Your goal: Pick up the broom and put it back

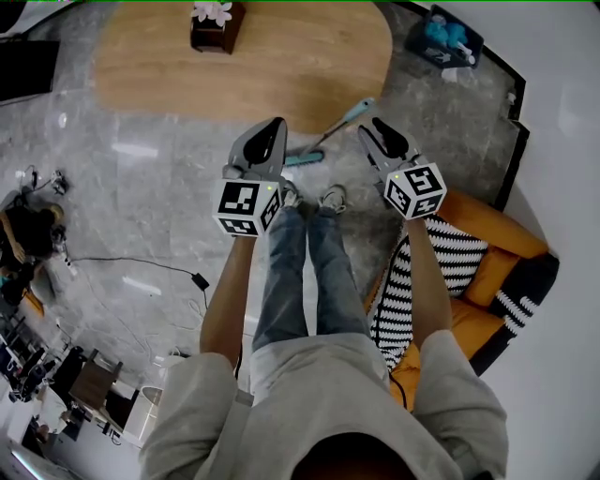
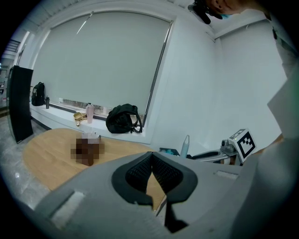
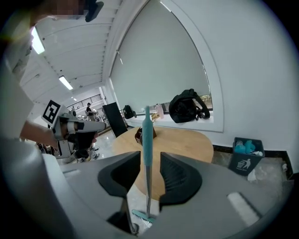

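The broom point(image 1: 342, 122) has a thin shaft with a teal grip and stands tilted, its small teal brush head point(image 1: 302, 157) on the grey floor just beyond the person's shoes. In the right gripper view the teal grip point(image 3: 147, 135) rises between the jaws of my right gripper point(image 3: 150, 161), which stand open with a gap beside the handle. From the head view the right gripper point(image 1: 373, 127) is level with the upper shaft. My left gripper point(image 1: 277, 125) hangs to the left of the broom, shut with nothing in it point(image 2: 152, 164).
An oval wooden table point(image 1: 300, 66) with a brown box point(image 1: 216, 26) stands just beyond the broom. A dark bin point(image 1: 448, 37) sits by the wall at the right. An orange sofa with striped cushions point(image 1: 487, 244) is at my right side. A cable point(image 1: 141, 264) lies on the floor at the left.
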{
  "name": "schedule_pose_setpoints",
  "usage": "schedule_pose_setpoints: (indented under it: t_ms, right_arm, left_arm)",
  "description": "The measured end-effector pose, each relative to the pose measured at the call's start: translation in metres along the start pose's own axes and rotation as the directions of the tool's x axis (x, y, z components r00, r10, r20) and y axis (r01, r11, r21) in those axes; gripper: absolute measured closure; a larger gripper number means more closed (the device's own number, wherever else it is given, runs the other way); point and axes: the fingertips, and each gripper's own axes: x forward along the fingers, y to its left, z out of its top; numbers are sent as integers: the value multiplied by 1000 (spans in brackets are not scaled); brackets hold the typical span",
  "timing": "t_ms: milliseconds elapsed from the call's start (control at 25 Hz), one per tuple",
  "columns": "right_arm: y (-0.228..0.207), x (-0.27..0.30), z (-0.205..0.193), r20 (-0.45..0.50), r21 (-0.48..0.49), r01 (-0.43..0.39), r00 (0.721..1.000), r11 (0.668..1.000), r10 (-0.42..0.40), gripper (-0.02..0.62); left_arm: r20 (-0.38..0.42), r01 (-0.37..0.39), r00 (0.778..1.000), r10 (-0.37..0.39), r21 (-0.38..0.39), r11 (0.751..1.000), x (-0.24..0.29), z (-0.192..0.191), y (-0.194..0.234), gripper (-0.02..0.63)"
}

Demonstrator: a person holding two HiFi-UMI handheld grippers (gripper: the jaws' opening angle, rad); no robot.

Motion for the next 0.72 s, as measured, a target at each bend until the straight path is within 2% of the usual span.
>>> schedule_pose_setpoints:
  t_ms: [160,320,560,720]
  right_arm:
    - [-4,-30,14,50,-4,91,995,996,-90,519]
    - [-12,-62,39,103,-20,221,971,975,-217,593]
    - [-9,-122,93,198,-20,348,920,937,-337,595]
    - [1,-159,138,248,-76,410,891,909,-381,595]
  left_arm:
    - [21,10,1000,-10,24,1000,-6,18,-6,606]
    - [46,14,999,-16,45,999,-19,42,-10,606]
    - [87,12,996,-19,81,997,-50,91,-24,606]
    - [137,13,990,-27,103,995,-68,136,-35,606]
